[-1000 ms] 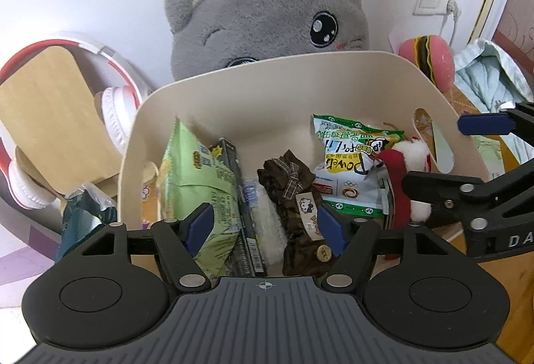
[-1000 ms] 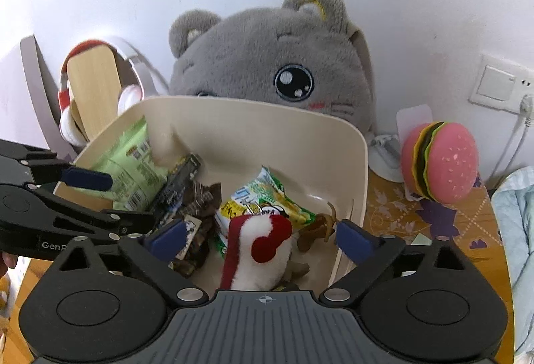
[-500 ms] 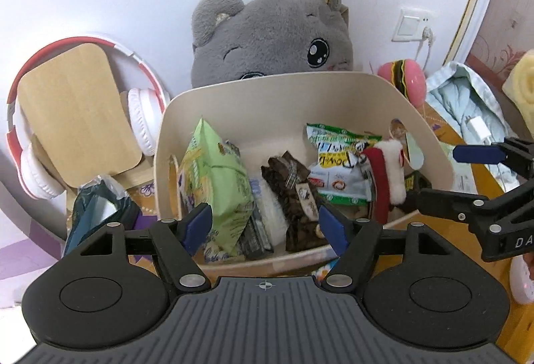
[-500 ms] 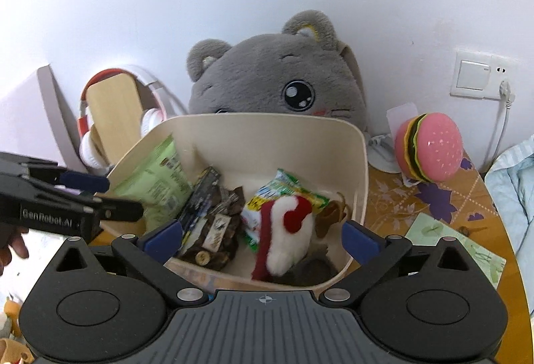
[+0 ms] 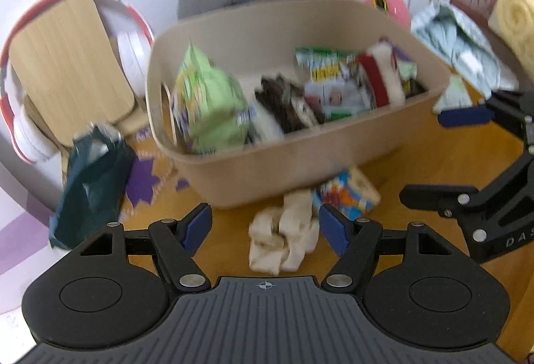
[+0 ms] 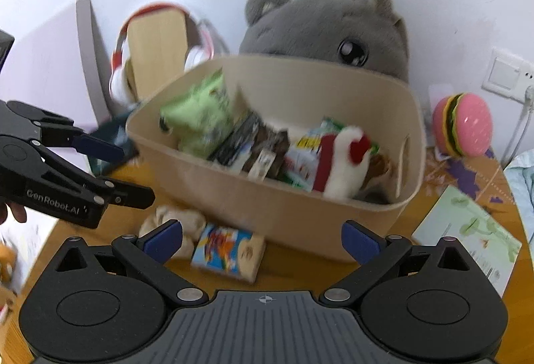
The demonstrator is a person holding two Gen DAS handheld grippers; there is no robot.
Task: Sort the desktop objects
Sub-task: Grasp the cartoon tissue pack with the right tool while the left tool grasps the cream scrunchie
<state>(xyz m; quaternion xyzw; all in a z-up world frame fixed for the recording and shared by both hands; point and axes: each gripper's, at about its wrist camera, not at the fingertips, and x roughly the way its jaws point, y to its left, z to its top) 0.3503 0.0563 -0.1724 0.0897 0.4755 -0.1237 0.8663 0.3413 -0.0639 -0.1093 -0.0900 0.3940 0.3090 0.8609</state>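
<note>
- The left hand-held gripper point(image 5: 265, 227) has its jaws spread wide with nothing between the blue pads; it hangs over the orange tabletop point(image 5: 434, 163), and a crumpled cream cloth point(image 5: 283, 237) lies on the tabletop in the gap below them.
- The right hand-held gripper point(image 6: 262, 239) is likewise spread wide and empty; a colourful snack packet point(image 6: 230, 247) lies on the tabletop under its gap, touching the cream cloth's right side.
- Both items lie just in front of a beige bin point(image 6: 267, 197), near its front wall.
- Inside the bin stand a green snack bag point(image 6: 200, 120), a dark brown plaid item point(image 6: 267, 147), a green-and-white snack bag point(image 6: 300, 160) and a red-and-white plush point(image 6: 343, 160); their printing is too blurred to read.
- In the right wrist view the left tool's side reads "GenRobot.AI"; fingertips point(image 6: 13, 214) of the person show beside it.
- In the left wrist view the right tool's side shows only the letters "DAS" at the frame edge.
- Behind the bin sits a grey plush cat point(image 6: 333, 27); a wooden board point(image 5: 63, 57) ringed by red-and-white headphones point(image 5: 133, 57) leans on the wall to the left.
- A pink burger toy point(image 6: 464, 123) stands right of the bin below a wall socket point(image 6: 507, 73).
- A dark teal bag point(image 5: 90, 184) lies left of the bin.
</note>
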